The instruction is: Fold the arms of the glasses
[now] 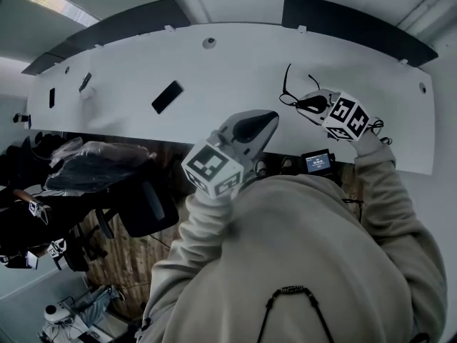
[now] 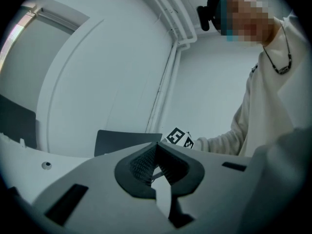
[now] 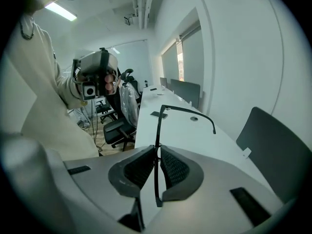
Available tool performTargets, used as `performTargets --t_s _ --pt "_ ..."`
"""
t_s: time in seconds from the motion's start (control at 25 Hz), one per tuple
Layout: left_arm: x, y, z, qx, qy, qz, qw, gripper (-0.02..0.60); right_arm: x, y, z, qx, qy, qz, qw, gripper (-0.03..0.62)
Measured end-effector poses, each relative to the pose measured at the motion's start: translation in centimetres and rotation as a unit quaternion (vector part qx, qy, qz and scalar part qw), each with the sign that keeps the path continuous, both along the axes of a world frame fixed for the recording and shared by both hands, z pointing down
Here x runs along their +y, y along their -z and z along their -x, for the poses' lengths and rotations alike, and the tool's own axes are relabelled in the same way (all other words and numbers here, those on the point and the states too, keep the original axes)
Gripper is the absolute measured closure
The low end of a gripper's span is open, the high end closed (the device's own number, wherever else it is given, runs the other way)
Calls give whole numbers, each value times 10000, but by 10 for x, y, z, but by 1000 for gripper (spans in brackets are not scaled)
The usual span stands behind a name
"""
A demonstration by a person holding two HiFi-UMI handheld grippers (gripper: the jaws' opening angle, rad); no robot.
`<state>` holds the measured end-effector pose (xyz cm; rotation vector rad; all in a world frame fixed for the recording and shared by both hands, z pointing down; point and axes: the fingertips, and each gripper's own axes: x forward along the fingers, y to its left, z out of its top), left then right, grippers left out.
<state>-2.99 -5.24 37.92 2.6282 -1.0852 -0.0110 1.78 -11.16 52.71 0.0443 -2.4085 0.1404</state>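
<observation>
The right claw (image 3: pixel 157 155) gripped the thin black-framed glasses (image 3: pixel 187 111) by the frame, holding them above the long white counter (image 3: pixel 185 133) with one arm jutting out. The left claw (image 2: pixel 156 151) was fully closed, holding nothing.

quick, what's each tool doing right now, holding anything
left tool: closed, nothing in it
right tool: closed on the glasses

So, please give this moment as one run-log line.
right tool: shut on glasses, held over desk | left tool: shut | glasses arm: unfolded
</observation>
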Motion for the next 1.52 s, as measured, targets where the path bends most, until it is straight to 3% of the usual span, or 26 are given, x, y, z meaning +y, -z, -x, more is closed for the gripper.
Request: performTargets --t_s 0.2,0.56,0.76,0.92,1.08,1.32,1.52 --pt "-4 11 1 23 -119 -160 9998 576 11 26 -6 -113 -70 -100 9999 539" --pt "-18 29 9 99 -214 -438 9988 576 40 84 -11 -883 -311 282 9952 539" --pt "-26 35 13 88 -299 -576 9979 576 48 103 -17 -1072 -430 302 9928 539" --pt "-34 38 4 50 -547 -724 9959 577 56 128 -18 -1643 -550 728 9822 539" --pt "-45 42 2 -71 -685 -884 9937 576 72 166 -17 -2360 -460 1293 9620 539" --pt "-60 48 2 -204 -769 -1040 9914 566 79 186 -14 -2677 -480 1450 9513 539" --pt "-71 45 -10 -363 -964 -1094 9886 452 83 198 -10 -2798 -389 1582 9461 539"
